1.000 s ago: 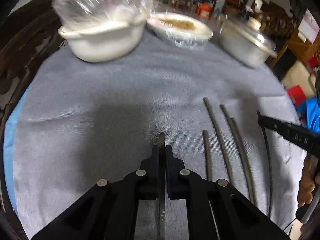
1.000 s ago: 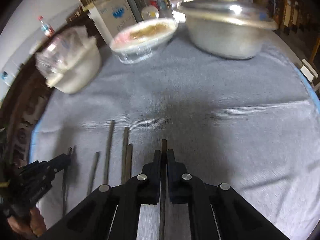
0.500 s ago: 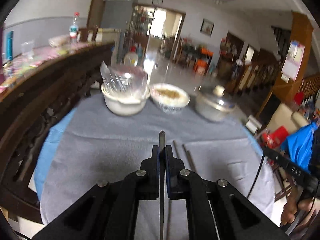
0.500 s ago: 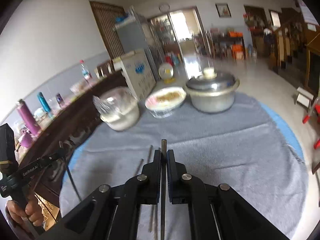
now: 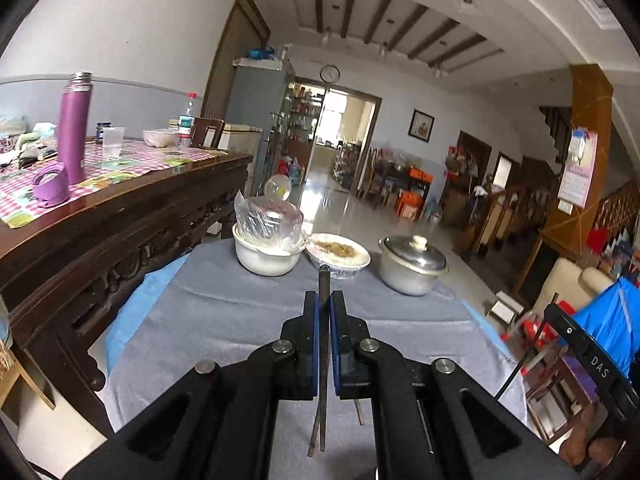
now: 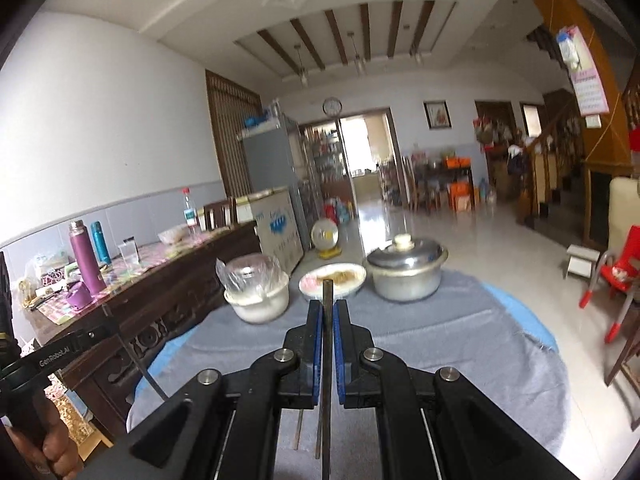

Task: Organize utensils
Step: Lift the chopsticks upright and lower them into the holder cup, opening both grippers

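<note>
Each gripper is clamped on one dark chopstick: the left gripper [image 5: 324, 308] on a chopstick [image 5: 323, 284] and the right gripper [image 6: 328, 308] on its own chopstick [image 6: 328, 292], both well above the grey cloth [image 5: 208, 320]. More chopsticks [image 6: 298, 428] lie below. Bringing both held sticks parallel and lowering them gently beside those should keep them from rolling.

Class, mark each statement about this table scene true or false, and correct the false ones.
1. The left gripper is shut on a thin dark chopstick. True.
2. The right gripper is open and holds nothing. False: it is shut on a dark chopstick.
3. The round metal pot has its lid on. True.
4. The white bowl holding a clear plastic bag stands on a bare wooden tabletop. False: it stands on the grey cloth.
</note>
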The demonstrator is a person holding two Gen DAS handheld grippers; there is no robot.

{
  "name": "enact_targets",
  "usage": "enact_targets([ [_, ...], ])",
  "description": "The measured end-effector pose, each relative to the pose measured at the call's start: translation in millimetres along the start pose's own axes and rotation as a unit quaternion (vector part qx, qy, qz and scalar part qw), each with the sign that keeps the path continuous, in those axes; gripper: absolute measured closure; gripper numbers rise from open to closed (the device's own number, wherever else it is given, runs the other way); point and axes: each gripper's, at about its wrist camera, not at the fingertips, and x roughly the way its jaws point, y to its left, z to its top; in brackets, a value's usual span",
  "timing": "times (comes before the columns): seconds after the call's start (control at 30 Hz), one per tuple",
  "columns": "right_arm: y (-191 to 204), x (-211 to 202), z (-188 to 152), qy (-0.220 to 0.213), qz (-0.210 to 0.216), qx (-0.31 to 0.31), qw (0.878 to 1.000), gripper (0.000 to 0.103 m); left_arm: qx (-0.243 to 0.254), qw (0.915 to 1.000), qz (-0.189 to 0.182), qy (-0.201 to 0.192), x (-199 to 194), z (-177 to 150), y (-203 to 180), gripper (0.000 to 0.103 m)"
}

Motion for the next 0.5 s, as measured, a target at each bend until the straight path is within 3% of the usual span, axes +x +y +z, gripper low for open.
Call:
enact_targets([
  [0.3, 24.1, -48.7, 21.6, -0.09, 0.009, -0.008, 0.996, 0.097, -0.019, 0.9981, -0.019, -0.056, -46.4, 21.3, -0.5, 0.098],
  [0.5, 34.6, -59.6, 24.0, -0.108, 0.038, 0.008, 0.993, 0.097, -0.037, 0.9938, -0.062, -0.084, -70.6, 28.5, -3.9, 0.098],
])
